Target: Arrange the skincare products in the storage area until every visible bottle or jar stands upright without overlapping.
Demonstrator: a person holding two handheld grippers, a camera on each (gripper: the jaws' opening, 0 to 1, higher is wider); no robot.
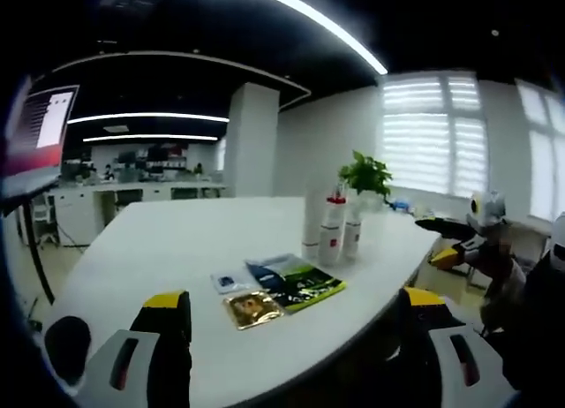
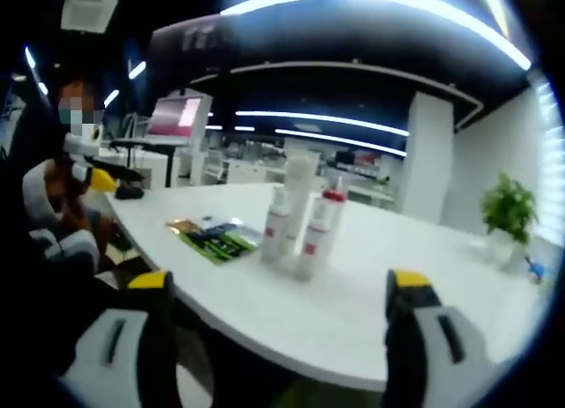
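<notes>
Three skincare containers stand upright in a tight cluster on the white table [image 1: 159, 240]: a tall white tube [image 1: 311, 221], a red-capped bottle [image 1: 332, 233] and a white bottle [image 1: 352, 233]. The right gripper view has the same tall tube [image 2: 298, 192], red-capped bottle [image 2: 318, 233] and white bottle [image 2: 276, 224]. Flat packets lie nearer: a gold one [image 1: 253, 309], a green-black one [image 1: 302, 286] and a small white one [image 1: 228, 282]. My left gripper [image 1: 295, 298] is open and well short of them. My right gripper [image 2: 281, 284] is open too, off the table's edge.
A potted plant [image 1: 366, 174] stands behind the bottles near the window blinds. The right gripper [image 1: 441, 240] shows at the table's right side, held by a person. The left gripper [image 2: 97, 178] shows at the far left, with the packets [image 2: 212, 236] on the white table [image 2: 397, 275] between. A monitor [image 2: 172, 117] stands behind.
</notes>
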